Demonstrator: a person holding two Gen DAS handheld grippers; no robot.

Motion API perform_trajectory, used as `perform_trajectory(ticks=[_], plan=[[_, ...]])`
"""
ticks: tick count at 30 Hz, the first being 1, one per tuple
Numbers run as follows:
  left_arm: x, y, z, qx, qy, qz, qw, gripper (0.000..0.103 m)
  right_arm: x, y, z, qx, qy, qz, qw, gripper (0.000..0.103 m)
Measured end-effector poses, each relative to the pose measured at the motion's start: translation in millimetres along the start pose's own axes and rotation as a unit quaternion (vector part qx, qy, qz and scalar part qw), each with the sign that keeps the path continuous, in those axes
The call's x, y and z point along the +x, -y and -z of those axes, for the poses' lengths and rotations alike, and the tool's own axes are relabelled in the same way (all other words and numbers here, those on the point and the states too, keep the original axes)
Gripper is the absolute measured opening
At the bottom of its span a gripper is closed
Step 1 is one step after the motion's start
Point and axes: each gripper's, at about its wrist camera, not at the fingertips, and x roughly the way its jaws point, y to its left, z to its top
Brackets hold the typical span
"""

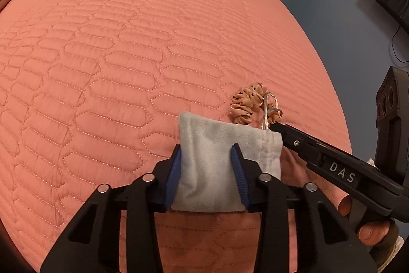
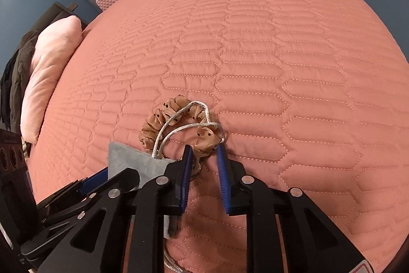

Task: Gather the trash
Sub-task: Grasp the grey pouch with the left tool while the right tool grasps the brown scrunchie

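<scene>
Left fingers (image 1: 208, 168) pinching grey pouch (image 1: 219, 145) on bed (image 1: 127, 55); right fingers (image 2: 204, 165) closing around scrunchie (image 2: 179, 124) at 1 o'clock.

Bed cover (image 1: 127, 55) is quilted cloth with a soft sheen, the grey pouch (image 1: 217, 157) looks plush and matt, scrunchie (image 2: 176, 119) satiny, tongs (image 1: 208, 160) matt black plastic.

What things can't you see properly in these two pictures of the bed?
- Inside of the grey pouch: left wrist view, its own cloth hides it, and the left gripper covers its sides.
- Near part of the scrunchie: right wrist view, the right gripper hides whether the fingers pinch it.
- Silver cord's lower end: right wrist view, cut off behind the gripper.
- Bedspread edges: bent away by the fisheye rim.
</scene>
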Motion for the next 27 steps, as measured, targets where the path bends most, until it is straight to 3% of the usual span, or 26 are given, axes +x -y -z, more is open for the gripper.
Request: perform_trajectory(ticks=[2,5,15,18,22,24,27], plan=[[0,1,0,0.002,-0.004,0.009,0.9999,0.011,-3,1,4,-0.001,-0.004,0.0,1.0,0.003],[-6,2,4,0.006,-0.007,0.019,0.9998,0.005,-12,6,13,-0.001,-0.008,0.009,1.0,0.0],[-49,29,25,0.025,0.008,0.029,0.9992,0.005,-70,22,33,0.007,0.026,0.018,0.999,0.0],[-60,30,18,0.028,0.025,0.008,0.9993,0.005,-79,20,31,0.008,0.028,0.015,0.999,0.007],[-87,21,6,0.02,0.061,-0.028,0.9975,0.005,-76,11,24,-0.003,0.028,0.017,0.999,0.008],[-98,11,-4,0.007,0.077,-0.043,0.9961,0.005,-66,4,19,-0.003,0.022,0.018,1.0,0.02],[-113,-7,-17,0.001,0.099,-0.057,0.9935,0.005,-46,-3,12,-0.001,0.011,0.017,1.0,0.024]])
